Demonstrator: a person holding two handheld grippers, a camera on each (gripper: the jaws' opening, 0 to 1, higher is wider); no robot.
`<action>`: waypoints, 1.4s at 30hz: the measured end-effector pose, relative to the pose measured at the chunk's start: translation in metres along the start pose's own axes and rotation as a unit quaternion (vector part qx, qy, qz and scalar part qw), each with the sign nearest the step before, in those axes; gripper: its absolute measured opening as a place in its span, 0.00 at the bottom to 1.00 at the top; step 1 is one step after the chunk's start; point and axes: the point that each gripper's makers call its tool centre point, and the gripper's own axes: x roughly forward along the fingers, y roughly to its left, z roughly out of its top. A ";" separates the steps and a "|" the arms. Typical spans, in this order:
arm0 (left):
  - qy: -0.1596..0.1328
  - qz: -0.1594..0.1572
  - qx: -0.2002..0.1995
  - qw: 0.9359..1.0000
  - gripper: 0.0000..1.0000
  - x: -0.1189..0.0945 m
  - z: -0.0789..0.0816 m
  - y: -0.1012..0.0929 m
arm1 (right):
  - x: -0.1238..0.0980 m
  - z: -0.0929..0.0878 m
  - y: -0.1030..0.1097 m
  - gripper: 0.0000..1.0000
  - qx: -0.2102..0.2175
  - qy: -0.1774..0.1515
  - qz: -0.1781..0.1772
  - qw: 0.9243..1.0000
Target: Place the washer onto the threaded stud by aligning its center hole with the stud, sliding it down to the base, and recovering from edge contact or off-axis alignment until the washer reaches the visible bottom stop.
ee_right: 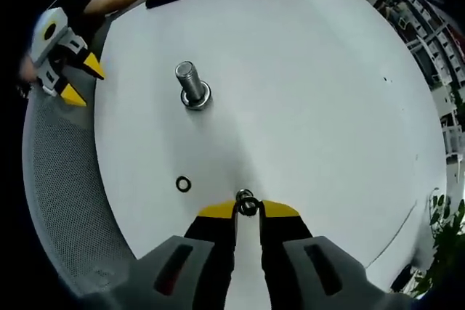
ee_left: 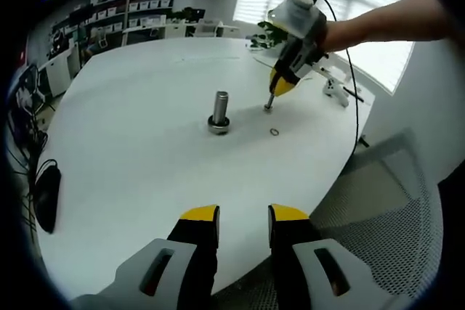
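We find no readable writing or brand anywhere; the shelves (ee_left: 138, 9) at the upper left of the left gripper view hold boxes too small and blurred to read.

The threaded stud (ee_left: 219, 110) stands upright on its round base near the middle of the white table (ee_left: 131, 150), left of centre in the right gripper view (ee_right: 190, 83). It carries no washer that we can make out.

In the right gripper view, the right gripper (ee_right: 247, 207) rises from the bottom centre with its yellow-tipped jaws pinched on a washer (ee_right: 246, 201), held at the very tips just above the table. A second washer (ee_right: 184, 184) lies flat on the table, left of those jaws and apart from them. In the left gripper view, that gripper (ee_left: 269, 104) comes down from the upper right on a bare forearm (ee_left: 385, 23), tips at the table right of the stud, with the loose washer (ee_left: 275, 132) just below it.

The left gripper (ee_left: 243, 223) hangs at the bottom centre over the table's near edge, its jaws parted and holding nothing. A dark mouse (ee_left: 47, 194) lies at the left edge.
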 end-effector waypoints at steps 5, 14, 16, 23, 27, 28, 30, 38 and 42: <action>0.002 0.000 0.001 1.000 0.25 -0.001 -0.001 -0.001 | 0.009 -0.003 -0.001 0.14 0.000 0.011 0.007 1.000; 0.004 -0.001 0.000 1.000 0.25 0.000 -0.002 -0.001 | 0.021 -0.006 0.002 0.14 0.005 0.016 0.011 1.000; 0.004 -0.001 -0.001 1.000 0.25 0.000 -0.002 -0.001 | 0.025 -0.009 0.003 0.14 0.006 0.020 0.012 1.000; 0.007 -0.003 0.001 1.000 0.25 0.001 -0.003 -0.002 | 0.031 -0.014 0.007 0.14 0.008 0.026 0.014 1.000; 0.008 -0.004 -0.001 1.000 0.25 0.001 -0.003 -0.002 | 0.030 -0.013 0.007 0.15 0.013 0.022 0.016 1.000; 0.008 -0.003 -0.002 1.000 0.25 0.001 -0.003 -0.001 | 0.030 -0.013 0.007 0.15 0.014 0.022 0.016 1.000; 0.007 -0.002 -0.004 1.000 0.25 0.001 -0.002 -0.001 | 0.028 -0.012 0.008 0.15 0.017 0.021 0.016 1.000; 0.006 -0.003 -0.003 1.000 0.25 0.000 -0.002 -0.001 | 0.030 -0.014 0.010 0.20 0.014 0.023 0.014 1.000; 0.004 -0.004 -0.004 1.000 0.25 0.000 -0.002 -0.001 | 0.029 -0.016 0.010 0.22 0.020 0.023 0.013 0.999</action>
